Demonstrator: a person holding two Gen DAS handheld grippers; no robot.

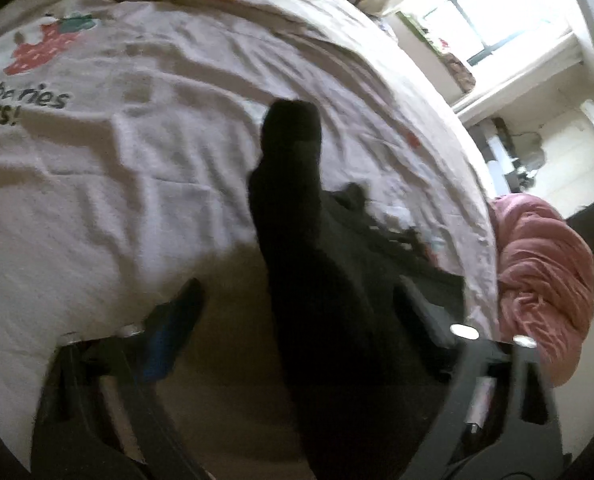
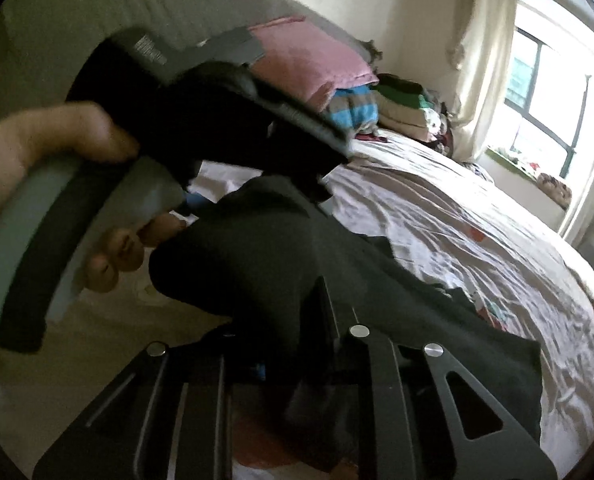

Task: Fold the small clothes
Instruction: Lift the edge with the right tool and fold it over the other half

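Left gripper (image 1: pixel 297 300): the 2 fingers stand partly apart at the lower left and lower right of the left wrist view. A black garment (image 1: pixel 293 216) runs up the centre between them; whether the pads press on it cannot be told, as the lower frame is dark and blurred.

Right gripper (image 2: pixel 297 320): fingers nearly closed at lower centre of the right wrist view, pinching the black garment (image 2: pixel 257 240), which drapes over them and spreads toward the lower right.

The bed (image 1: pixel 137 160) carries a pale printed sheet beneath the garment. A hand (image 2: pixel 57 152) grips the left gripper's handle at the left of the right wrist view. Folded clothes (image 2: pixel 397 108) are stacked at upper centre.
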